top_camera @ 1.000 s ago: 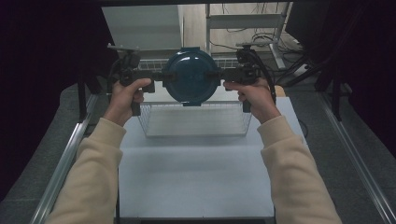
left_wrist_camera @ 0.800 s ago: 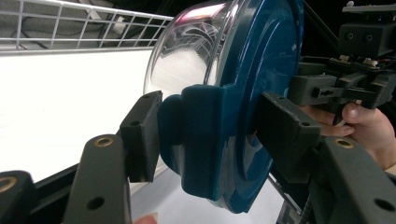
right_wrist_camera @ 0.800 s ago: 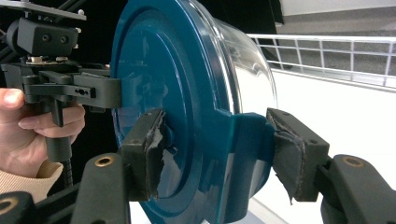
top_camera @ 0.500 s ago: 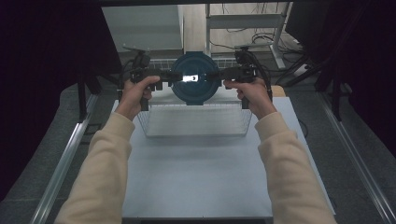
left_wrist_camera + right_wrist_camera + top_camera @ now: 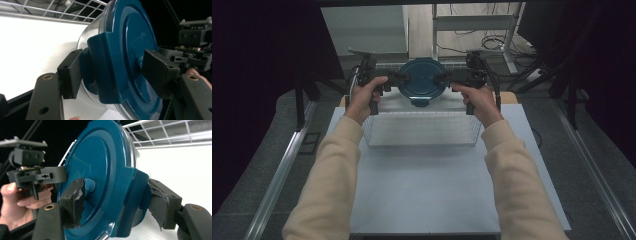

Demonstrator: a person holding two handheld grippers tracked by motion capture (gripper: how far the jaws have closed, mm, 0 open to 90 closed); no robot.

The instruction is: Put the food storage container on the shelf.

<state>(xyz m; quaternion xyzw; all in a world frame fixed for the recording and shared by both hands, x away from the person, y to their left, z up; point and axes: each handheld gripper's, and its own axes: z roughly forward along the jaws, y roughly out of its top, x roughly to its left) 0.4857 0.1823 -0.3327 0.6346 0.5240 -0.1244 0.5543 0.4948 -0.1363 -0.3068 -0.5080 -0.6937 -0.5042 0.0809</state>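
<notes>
A round clear container with a dark teal lid (image 5: 422,80) hangs in the air above the far end of a white wire basket (image 5: 422,131). My left gripper (image 5: 396,79) is shut on the lid's left latch tab, with its pads (image 5: 71,72) pressed on either side of the teal container (image 5: 117,60). At the opposite edge my right gripper (image 5: 447,76) is shut on the other latch of the same container (image 5: 105,177), its worn pads (image 5: 75,201) clamping it. The lid faces the camera in the high view.
The wire basket stands on a white table (image 5: 432,195) whose near half is bare. A metal rail (image 5: 277,180) runs along the left side and another (image 5: 597,175) along the right. Cables and a desk frame (image 5: 472,22) lie beyond the table.
The container has tilted so its lid now faces up toward the camera, and both hands have shifted slightly with it. Both grippers keep their hold.
</notes>
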